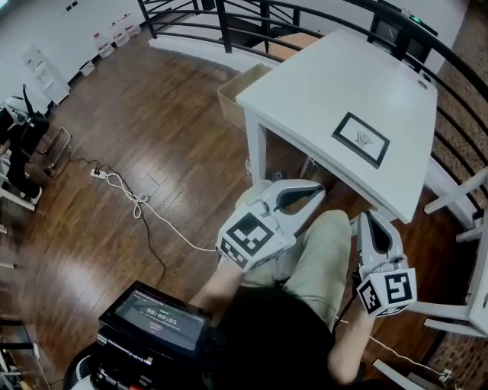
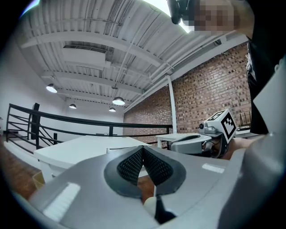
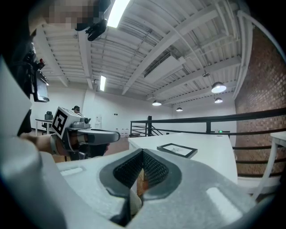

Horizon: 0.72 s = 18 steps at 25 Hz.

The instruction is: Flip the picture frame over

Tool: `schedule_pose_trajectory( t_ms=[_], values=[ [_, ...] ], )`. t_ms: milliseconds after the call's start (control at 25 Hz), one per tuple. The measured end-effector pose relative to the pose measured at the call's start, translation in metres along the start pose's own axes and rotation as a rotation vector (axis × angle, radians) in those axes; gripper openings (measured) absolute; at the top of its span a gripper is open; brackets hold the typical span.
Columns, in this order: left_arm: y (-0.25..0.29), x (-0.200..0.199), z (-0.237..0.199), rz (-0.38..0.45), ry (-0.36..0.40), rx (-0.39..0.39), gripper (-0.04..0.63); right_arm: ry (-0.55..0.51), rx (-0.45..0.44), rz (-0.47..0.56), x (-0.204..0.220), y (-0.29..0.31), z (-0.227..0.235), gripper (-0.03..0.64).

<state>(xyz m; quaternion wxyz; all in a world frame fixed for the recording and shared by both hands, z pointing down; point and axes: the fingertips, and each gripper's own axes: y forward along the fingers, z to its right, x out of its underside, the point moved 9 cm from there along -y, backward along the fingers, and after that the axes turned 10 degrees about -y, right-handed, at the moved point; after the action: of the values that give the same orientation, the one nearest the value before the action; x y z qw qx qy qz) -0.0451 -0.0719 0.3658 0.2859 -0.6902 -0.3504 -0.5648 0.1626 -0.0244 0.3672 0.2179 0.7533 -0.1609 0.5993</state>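
A white tabletop [image 1: 335,84] stands on a dark wood floor [image 1: 152,137], hemmed in by a black metal railing [image 1: 305,15], with a brick wall [image 2: 210,103] off to one side and a white ribbed ceiling with hanging lamps overhead. A white cable [image 1: 137,202] snakes loosely over the boards. The picture frame [image 1: 361,139] lies flat with its picture side up, nearer the tabletop's near edge than the far one and closer to the right near corner.

The left tool [image 1: 314,190] is closed, its jaws meeting at the tips with nothing between them. The right tool [image 1: 367,221] is closed and empty too. Both hang short of the near edge, touching nothing, side by side but apart.

The frame is a thin black rectangle around a pale sheet with a small dark drawing. The tabletop is smooth and matt. The tools are grey plastic shells with dark, finely ridged pads, each carrying a cube with black and white squares.
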Motion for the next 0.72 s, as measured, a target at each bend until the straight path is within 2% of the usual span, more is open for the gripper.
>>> schedule_pose_trajectory(
  t_ms=[240, 520, 560, 640, 720],
  values=[
    [0.043, -0.003, -0.025, -0.014, 0.003, -0.018, 0.017, -0.021, 0.046, -0.028, 0.004, 0.021, 0.043, -0.008],
    [0.083, -0.005, -0.060, -0.047, 0.014, -0.054, 0.017, -0.026, 0.075, -0.117, 0.013, 0.046, 0.075, -0.008],
    [0.087, -0.005, -0.065, -0.054, 0.015, -0.059, 0.016, -0.023, 0.075, -0.126, 0.015, 0.050, 0.079, 0.016],
    [0.098, -0.003, -0.076, -0.073, 0.012, -0.069, 0.066, -0.017, 0.075, -0.144, 0.020, 0.058, 0.085, 0.030],
    [0.106, -0.002, -0.084, -0.099, 0.011, -0.078, 0.071, -0.006, 0.077, -0.166, 0.024, 0.066, 0.090, 0.040]
  ],
)
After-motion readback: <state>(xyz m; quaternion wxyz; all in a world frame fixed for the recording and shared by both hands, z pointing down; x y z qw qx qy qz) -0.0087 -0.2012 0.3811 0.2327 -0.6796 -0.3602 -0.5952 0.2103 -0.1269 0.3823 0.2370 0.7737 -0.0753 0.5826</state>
